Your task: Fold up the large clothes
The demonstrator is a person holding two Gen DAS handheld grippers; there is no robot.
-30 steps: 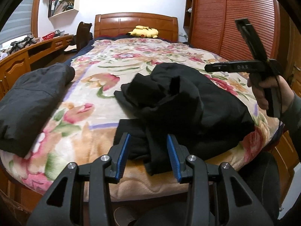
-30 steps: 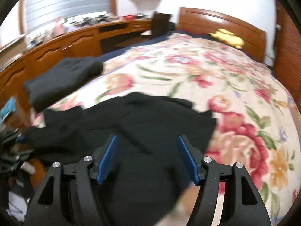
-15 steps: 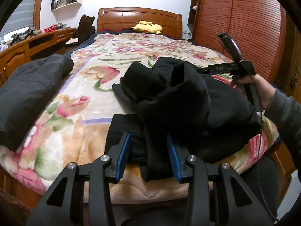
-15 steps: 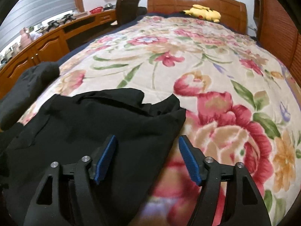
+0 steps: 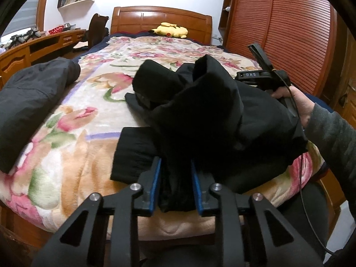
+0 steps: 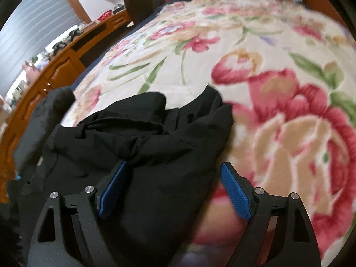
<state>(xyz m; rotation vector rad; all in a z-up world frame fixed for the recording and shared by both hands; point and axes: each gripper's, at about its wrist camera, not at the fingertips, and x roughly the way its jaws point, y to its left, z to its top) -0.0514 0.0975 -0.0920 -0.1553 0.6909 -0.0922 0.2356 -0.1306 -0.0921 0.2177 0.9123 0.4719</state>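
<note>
The black garment (image 5: 207, 115) hides the right claw's tips; the floral blanket (image 6: 278, 102) (right wrist view) is blurred.

The black garment (image 5: 207, 111) is matt, soft cloth, creased. The blanket (image 5: 73, 146) on the bed is plush, fuzzy fleece with a floral print. The headboard (image 5: 160, 17) and slatted wardrobe (image 5: 300, 26) are glossy varnished wood. The left hand-held gripper (image 5: 175, 178) is matt black plastic with ribbed blue pads (image 5: 155, 184) and shiny metal screws.

"DAS" on right tool (image 5: 255, 75)
</note>
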